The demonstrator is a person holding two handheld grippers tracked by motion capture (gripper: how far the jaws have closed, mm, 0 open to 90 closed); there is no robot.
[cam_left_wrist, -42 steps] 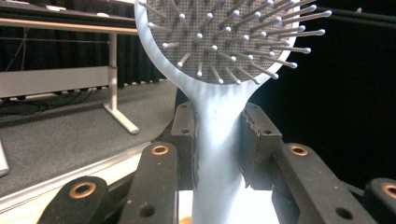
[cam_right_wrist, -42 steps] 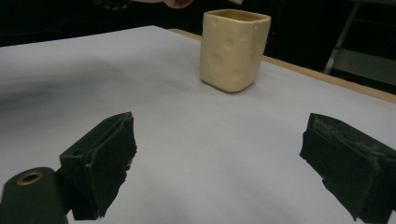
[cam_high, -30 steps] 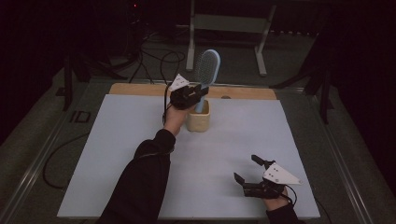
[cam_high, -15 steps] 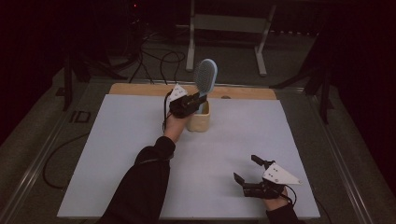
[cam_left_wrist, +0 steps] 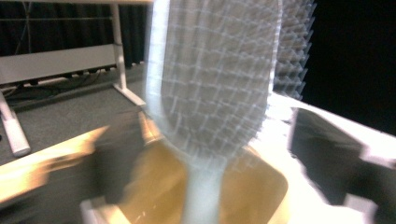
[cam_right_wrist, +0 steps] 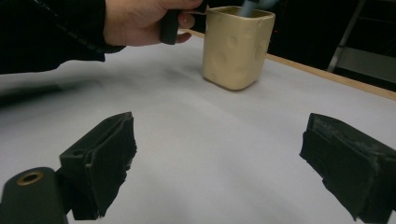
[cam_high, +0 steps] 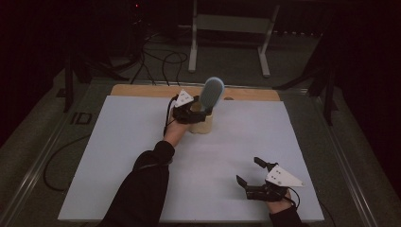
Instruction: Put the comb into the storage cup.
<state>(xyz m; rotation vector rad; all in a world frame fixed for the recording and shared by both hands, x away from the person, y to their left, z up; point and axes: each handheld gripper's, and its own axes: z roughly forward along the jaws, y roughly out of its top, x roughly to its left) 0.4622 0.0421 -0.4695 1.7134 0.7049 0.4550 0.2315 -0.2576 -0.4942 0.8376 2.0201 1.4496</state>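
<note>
A hairbrush [cam_high: 211,92] with a pale blue bristle head stands handle-down in a cream cup [cam_high: 203,124] near the table's far edge, leaning right. My left gripper [cam_high: 191,112] is at the cup's rim. Its jaws have just been opening. In the left gripper view they stand blurred on either side of the brush [cam_left_wrist: 219,79], whose handle drops into the cup [cam_left_wrist: 159,186], and the pads are clear of it. My right gripper [cam_high: 247,171] rests open at the near right, nothing between its jaws [cam_right_wrist: 217,140]. It faces the cup [cam_right_wrist: 238,46].
A white sheet [cam_high: 118,156] covers the table, with a wooden strip [cam_high: 142,90] along its far edge. Behind the table stand a metal frame [cam_high: 227,23] and floor cables [cam_high: 156,56]. The left forearm's dark sleeve [cam_high: 142,189] crosses the near-left table.
The left hand has sunk and the brush has gone down into the cup. The left jaws, shut on the handle before, now stand apart from it. The right gripper has kept still.
</note>
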